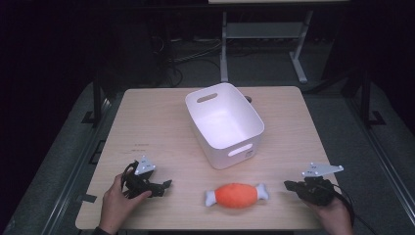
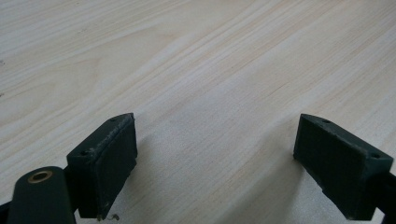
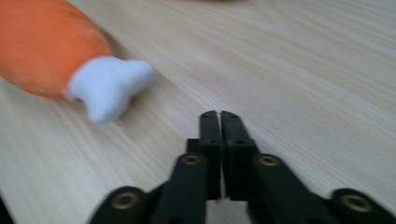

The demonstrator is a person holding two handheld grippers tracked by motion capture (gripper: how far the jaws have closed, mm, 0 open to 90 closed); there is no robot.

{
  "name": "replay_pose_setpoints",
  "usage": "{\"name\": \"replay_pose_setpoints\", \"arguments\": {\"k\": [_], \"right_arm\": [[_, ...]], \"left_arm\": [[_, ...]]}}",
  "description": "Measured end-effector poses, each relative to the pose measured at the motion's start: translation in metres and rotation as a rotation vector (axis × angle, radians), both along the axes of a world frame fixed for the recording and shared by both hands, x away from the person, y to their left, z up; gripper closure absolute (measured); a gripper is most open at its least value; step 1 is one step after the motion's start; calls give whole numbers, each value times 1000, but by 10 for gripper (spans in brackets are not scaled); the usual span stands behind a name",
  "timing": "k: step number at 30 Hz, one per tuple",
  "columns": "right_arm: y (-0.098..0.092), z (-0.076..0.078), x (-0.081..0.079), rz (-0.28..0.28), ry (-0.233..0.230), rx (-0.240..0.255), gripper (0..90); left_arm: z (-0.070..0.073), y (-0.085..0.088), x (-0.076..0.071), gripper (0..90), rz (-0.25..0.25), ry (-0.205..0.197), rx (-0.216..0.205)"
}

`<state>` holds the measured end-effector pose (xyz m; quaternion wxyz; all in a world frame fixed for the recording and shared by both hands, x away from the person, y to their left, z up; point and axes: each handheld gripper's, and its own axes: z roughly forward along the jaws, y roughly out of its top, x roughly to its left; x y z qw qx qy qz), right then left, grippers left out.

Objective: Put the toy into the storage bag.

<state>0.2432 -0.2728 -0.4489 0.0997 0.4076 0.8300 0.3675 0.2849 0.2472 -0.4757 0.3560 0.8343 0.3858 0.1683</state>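
An orange plush toy shaped like a meat bone, with white ends (image 1: 237,194), lies near the front edge of the wooden table (image 1: 161,127). A white plastic bin (image 1: 224,123) with handle slots stands behind it, mid-table, and looks empty. My left gripper (image 1: 165,185) rests low at the front left, held by a hand, jaws wide apart with only bare wood between them (image 2: 215,154). My right gripper (image 1: 288,185) sits at the front right, to the right of the toy, jaws pressed together and empty (image 3: 219,114). In the right gripper view the toy (image 3: 51,51) lies ahead to the left.
Beyond the table's far edge are a dark floor with cables (image 1: 195,54) and the grey legs of another table (image 1: 224,44). Bare wood lies to the left and right of the bin.
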Motion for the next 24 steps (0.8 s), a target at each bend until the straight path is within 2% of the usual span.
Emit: {"name": "replay_pose_setpoints", "arguments": {"k": [12,24], "right_arm": [[23,10,-6,128,-6,78,897],[47,10,-13,235,6,96,897]], "left_arm": [[0,0,0,126,0,0,0],[0,0,0,125,0,0,0]]}}
